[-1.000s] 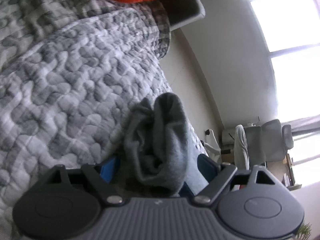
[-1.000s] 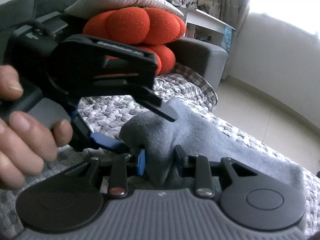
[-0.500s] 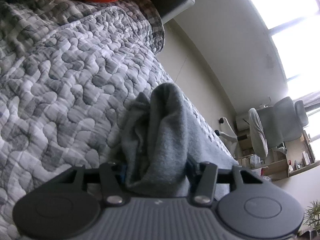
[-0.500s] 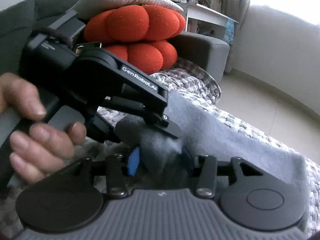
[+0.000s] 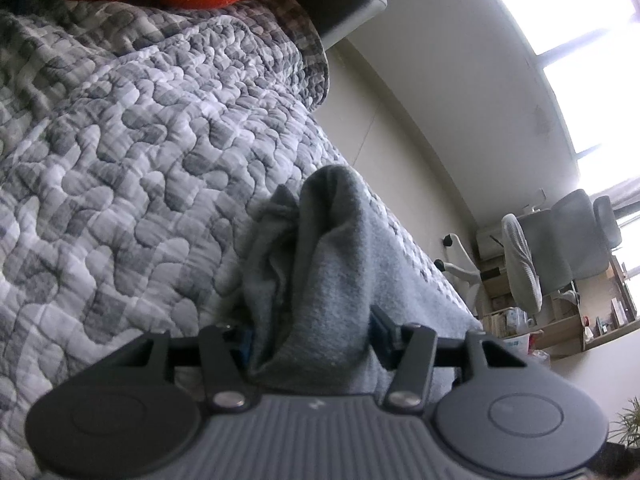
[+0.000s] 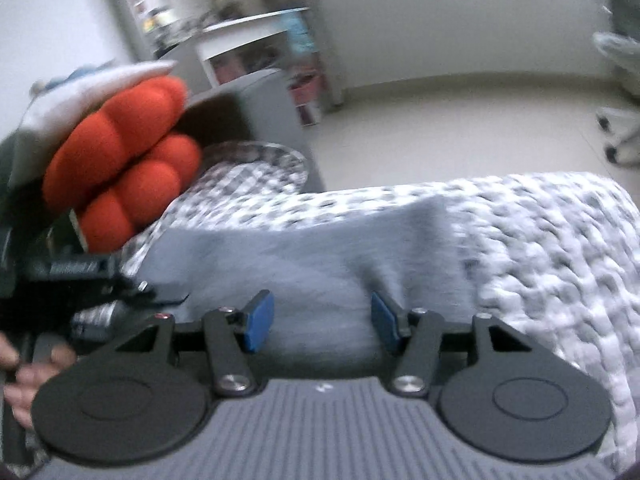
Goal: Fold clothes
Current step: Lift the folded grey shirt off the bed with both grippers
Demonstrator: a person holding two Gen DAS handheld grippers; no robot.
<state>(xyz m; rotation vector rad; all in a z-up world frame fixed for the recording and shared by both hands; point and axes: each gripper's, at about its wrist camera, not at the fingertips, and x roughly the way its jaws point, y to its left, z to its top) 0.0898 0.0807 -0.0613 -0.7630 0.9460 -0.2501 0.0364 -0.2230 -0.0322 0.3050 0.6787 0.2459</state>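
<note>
A grey garment (image 5: 328, 264) lies on the quilted blanket (image 5: 120, 160), with one end bunched up into a ridge. My left gripper (image 5: 312, 338) is shut on that bunch, and cloth fills the gap between its blue pads. In the blurred right wrist view the garment (image 6: 304, 256) spreads flat across the blanket. My right gripper (image 6: 322, 324) hovers over it with its jaws opening. Its blue pads (image 6: 258, 324) stand apart and pinch nothing. The left gripper's black body (image 6: 80, 280) shows at the left edge, held by a hand (image 6: 24, 376).
Orange lobed cushions (image 6: 120, 168) and a white pillow sit at the sofa's far end beside its grey arm (image 5: 340, 0). The blanket's edge drops to a pale floor (image 6: 440, 120). Office chairs (image 5: 560, 248) and a white shelf (image 6: 248, 40) stand further off.
My left jaws have closed on the bunched cloth. My right gripper has let go of the bunch, widened, rolled and swung away to the right; its view is now blurred.
</note>
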